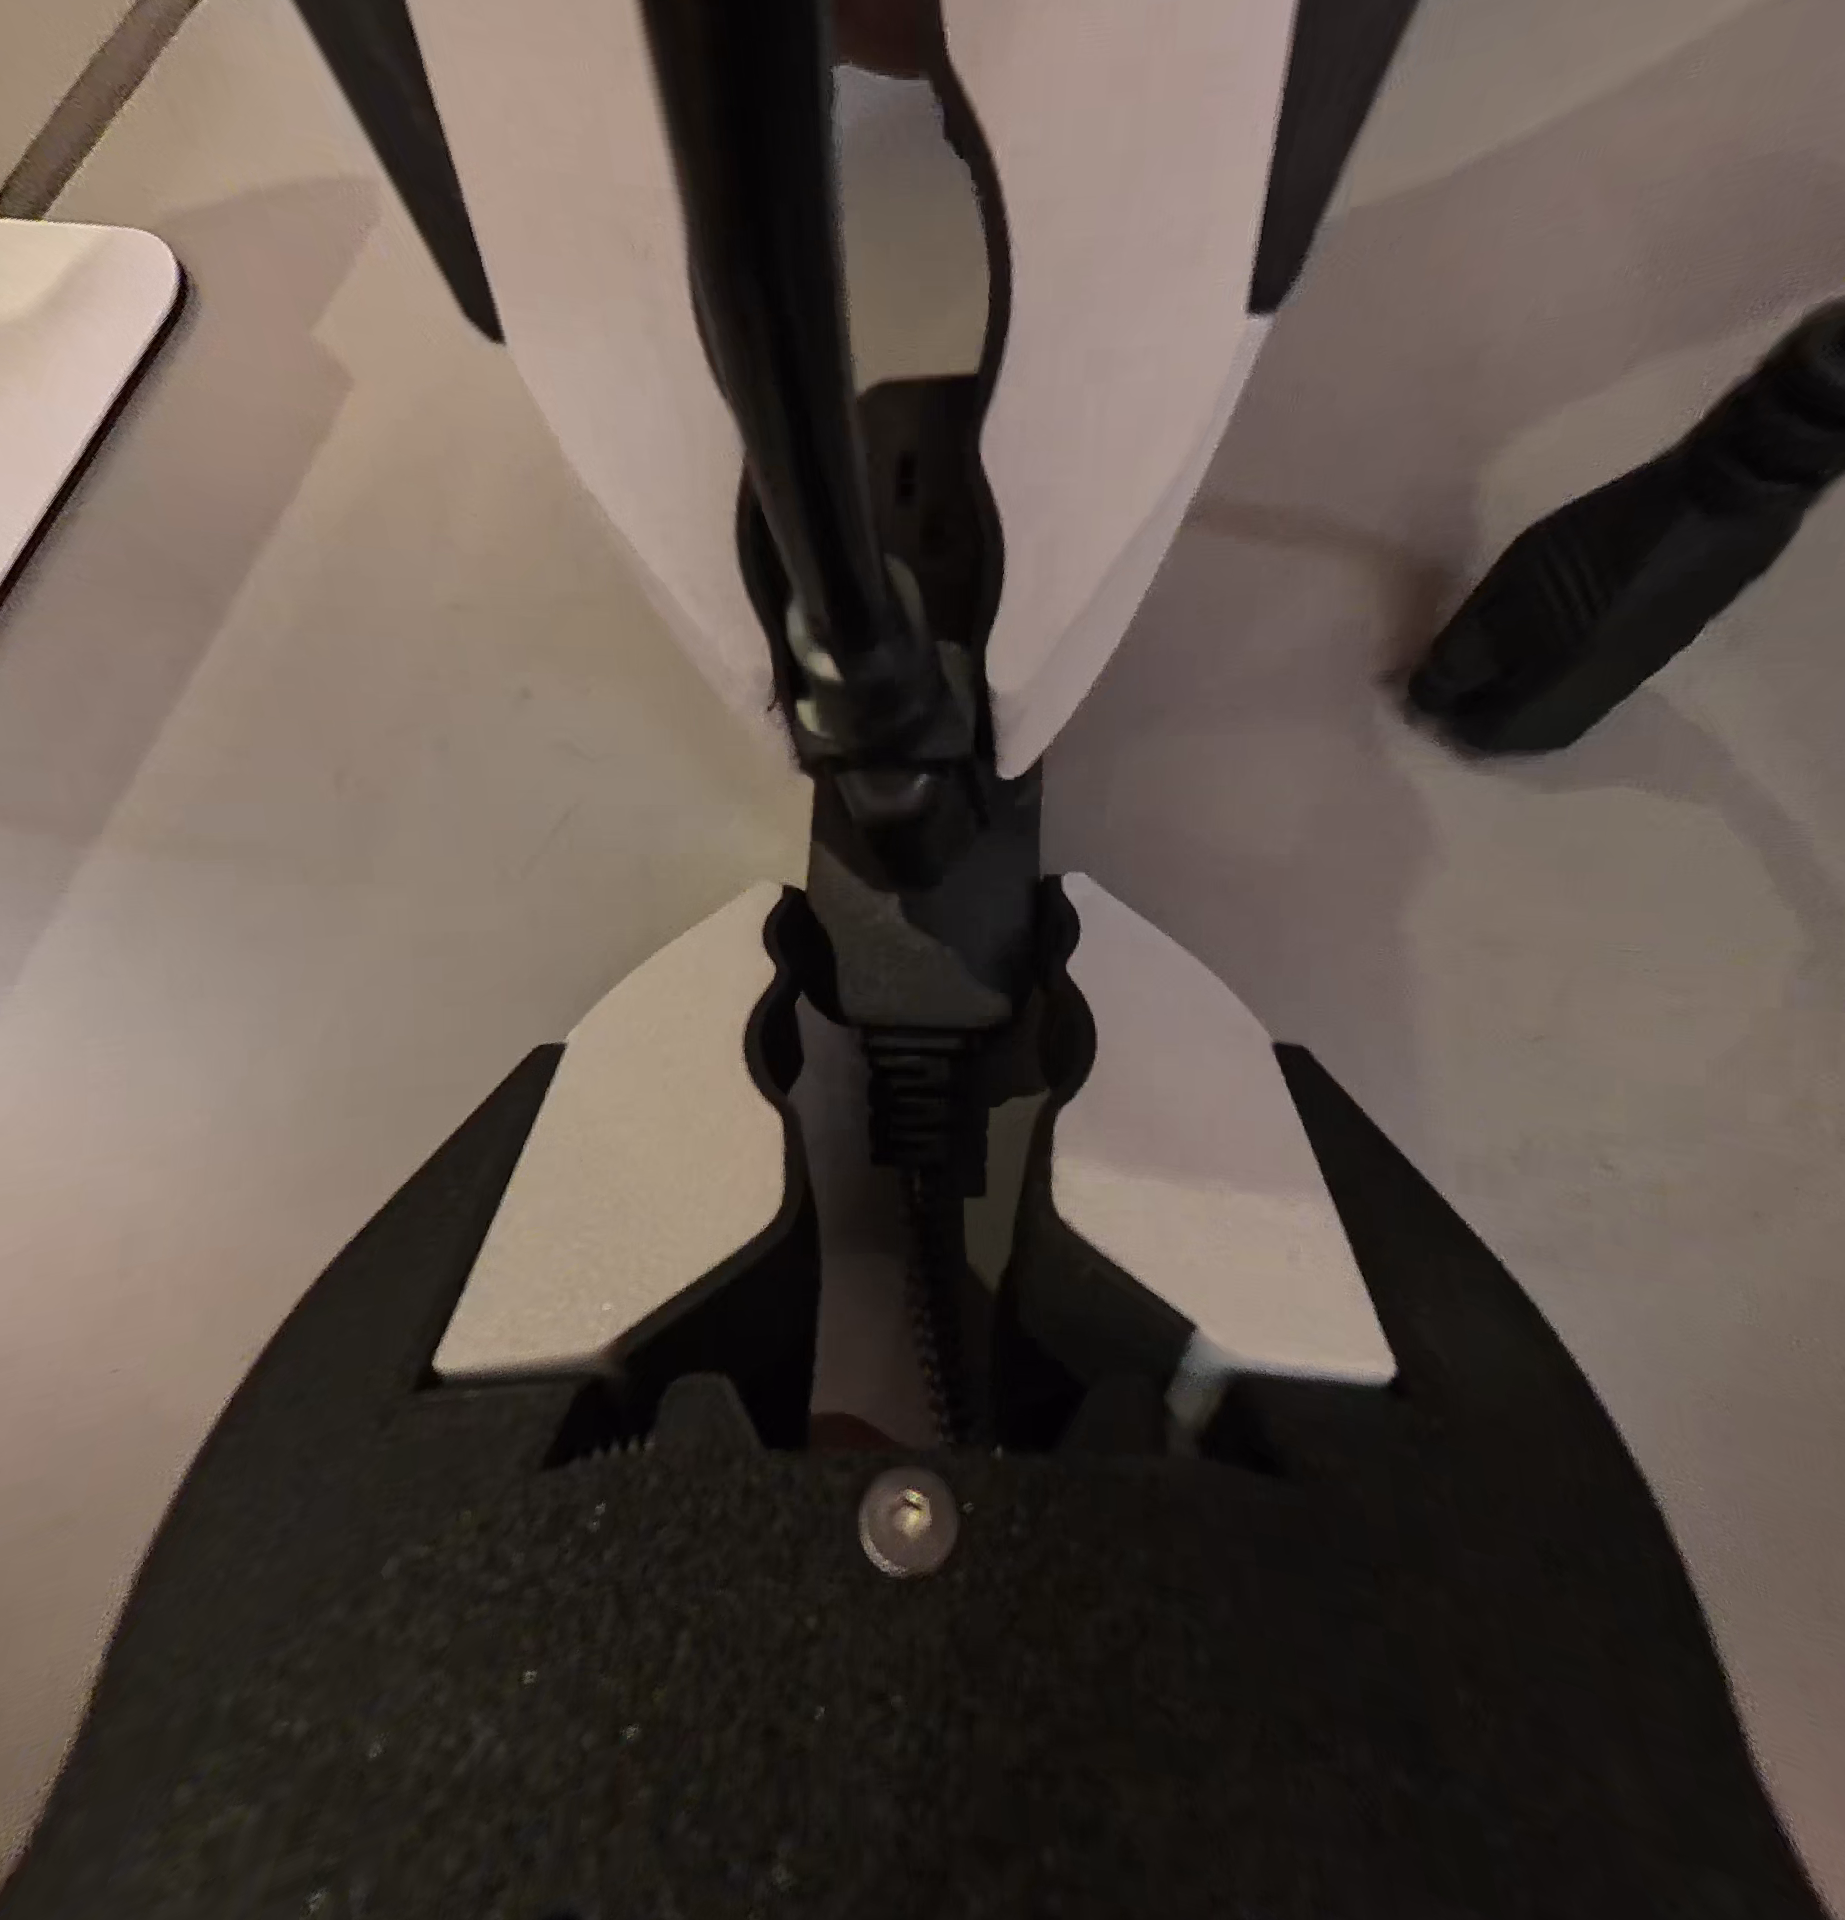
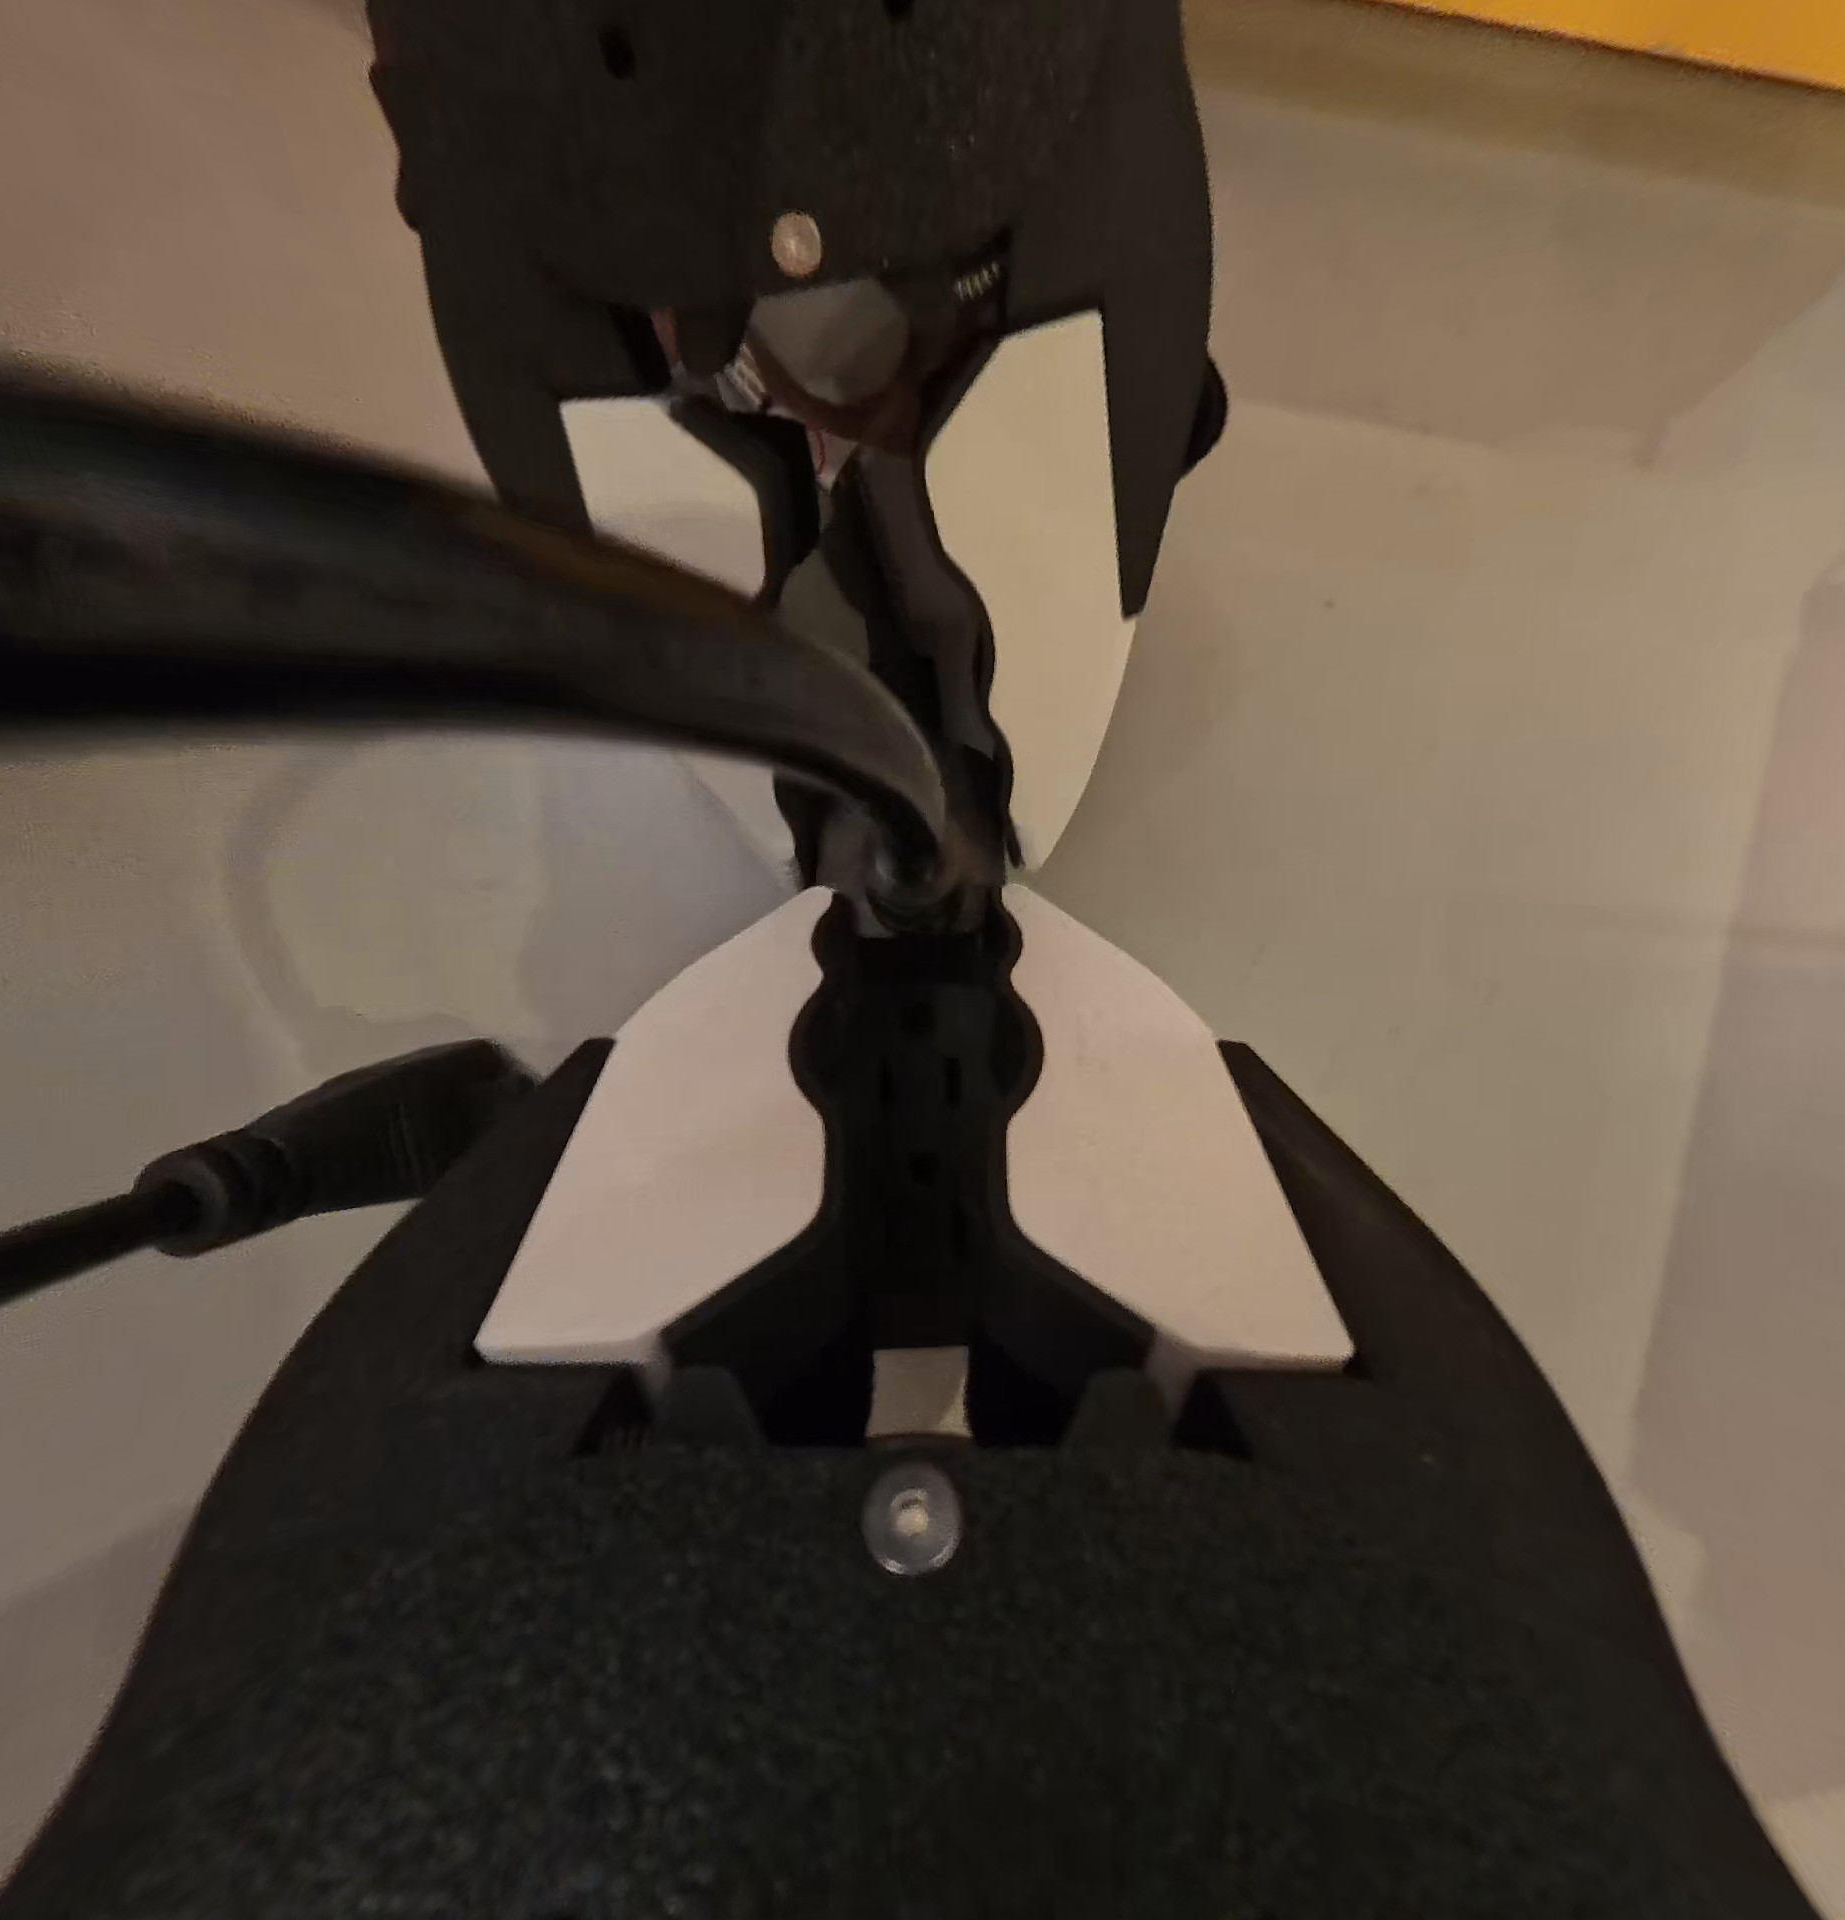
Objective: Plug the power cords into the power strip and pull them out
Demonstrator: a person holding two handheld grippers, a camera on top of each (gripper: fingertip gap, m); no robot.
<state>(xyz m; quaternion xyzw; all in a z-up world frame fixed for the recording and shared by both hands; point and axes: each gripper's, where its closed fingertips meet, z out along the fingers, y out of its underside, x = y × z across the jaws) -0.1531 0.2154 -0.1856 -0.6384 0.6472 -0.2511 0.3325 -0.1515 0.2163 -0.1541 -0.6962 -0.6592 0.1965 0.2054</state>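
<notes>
The left gripper [image 1: 918, 956] is closed tight on a black plug [image 1: 913, 935], its two white fingers [image 1: 669, 1122] pinching the plug's body from either side. The plug's ribbed strain relief and braided cord [image 1: 944, 1330] run back between the fingers toward the camera. Directly ahead of the plug, tip to tip, the right gripper [image 1: 897, 644] faces it from the opposite side.

In the right wrist view, the right gripper [image 2: 913, 997] is clamped on the black power strip [image 2: 918, 1101], whose socket slots show between the white fingers [image 2: 689, 1143]. The strip's far end meets the plug at the fingertips. A thick black cable [image 2: 430, 634] curves away to the left from that meeting point. Metal prongs seem to glint at the joint in the left wrist view, so the plug looks only partly seated, though blur makes this uncertain.

The step in hand appears to be mating or parting the plug and strip; which one cannot be told. The next move calls for a straight push or pull along the plug's axis, with the strip braced firmly.

A second black plug [image 2: 357, 1132] lies on the pale table [image 2: 1417, 831] just left of the strip, also visible at the right in the left wrist view [image 1: 1624, 582]. A pale flat board [image 1: 56, 395] sits well off to the left of the plug. The table around the strip leaves ample open room; an orange edge [image 2: 1624, 42] marks its far limit.
</notes>
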